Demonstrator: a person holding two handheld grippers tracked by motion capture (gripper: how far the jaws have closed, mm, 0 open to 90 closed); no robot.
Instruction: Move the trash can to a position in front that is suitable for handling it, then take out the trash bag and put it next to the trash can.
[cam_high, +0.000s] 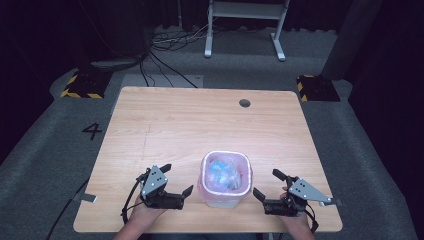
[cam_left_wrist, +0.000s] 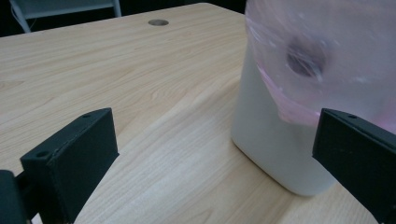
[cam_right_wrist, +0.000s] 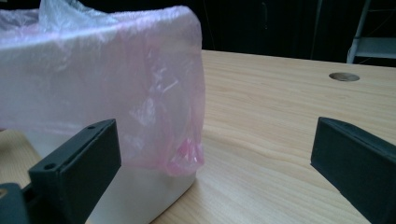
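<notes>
bin (cam_high: 226, 200): pink bag-lined, on table (cam_high: 175, 125) | left gripper (cam_high: 176, 180): left of bin, jaws spread | right gripper (cam_high: 267, 185): right of bin, jaws spread

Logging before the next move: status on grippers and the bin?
Left gripper open, right gripper open, flanking the bin, neither touching. Pink bag liner folded over its rim, trash inside. Table around unobstructed.

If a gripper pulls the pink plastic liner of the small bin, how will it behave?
The pink liner looks thin and crinkled, so probably floppy and easy to tear. It is only folded over the rim of the white bin, so it may slide off. The bin looks light and might lift too.
</notes>
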